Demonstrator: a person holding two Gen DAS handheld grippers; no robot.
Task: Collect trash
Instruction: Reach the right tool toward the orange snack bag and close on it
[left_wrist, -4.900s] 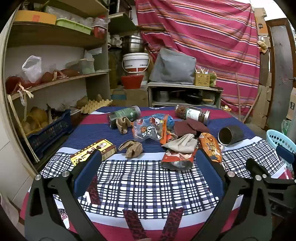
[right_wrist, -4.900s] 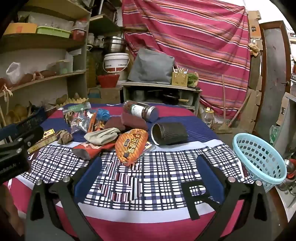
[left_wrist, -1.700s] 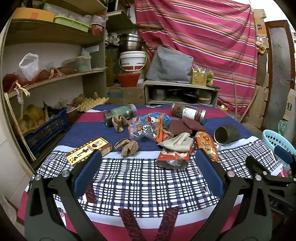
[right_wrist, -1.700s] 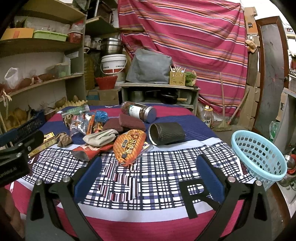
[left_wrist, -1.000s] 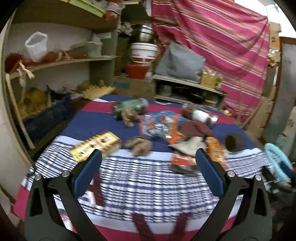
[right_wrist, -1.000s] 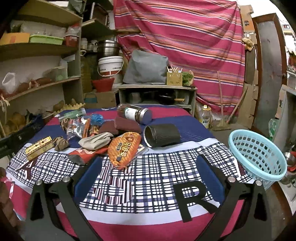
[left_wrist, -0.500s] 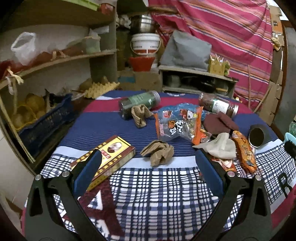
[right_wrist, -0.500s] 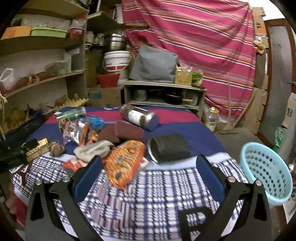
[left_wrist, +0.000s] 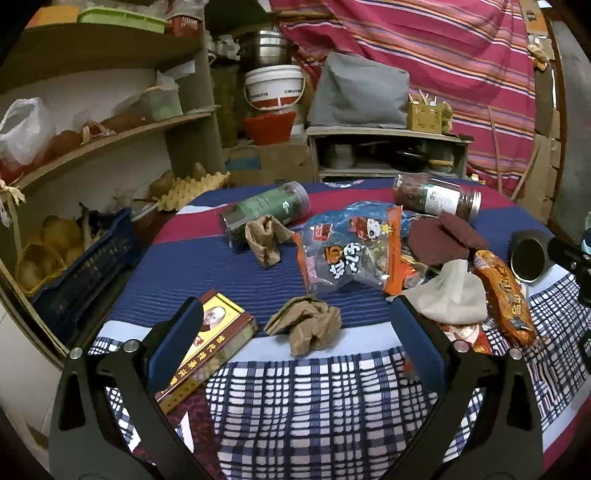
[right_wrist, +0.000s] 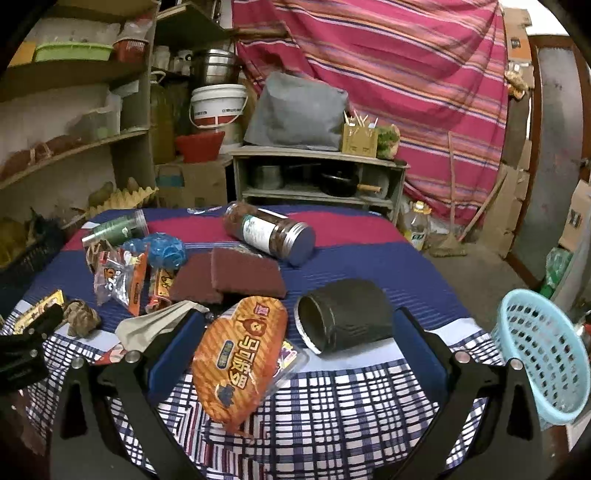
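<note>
Two low wrist views across one cluttered table (left_wrist: 295, 398) — left-hand, right-hand halves overlapping.

Glossy plastic snack bag (right_wrist: 240, 360), crumpled matt brown paper (left_wrist: 306, 325), woven tablecloth (left_wrist: 314, 406).

Counted on the table: two crumpled brown paper wads (left_wrist: 304, 326), two clear plastic jars lying down (right_wrist: 269, 232), two dark red scouring pads (right_wrist: 243, 273), one black can on its side (right_wrist: 343, 319), one yellow box (left_wrist: 208, 343), one orange snack bag (right_wrist: 240, 363), one blue snack bag (left_wrist: 351, 249), one whitish wrapper (left_wrist: 452, 297). Off the edge, one light blue basket (right_wrist: 541, 354).
</note>
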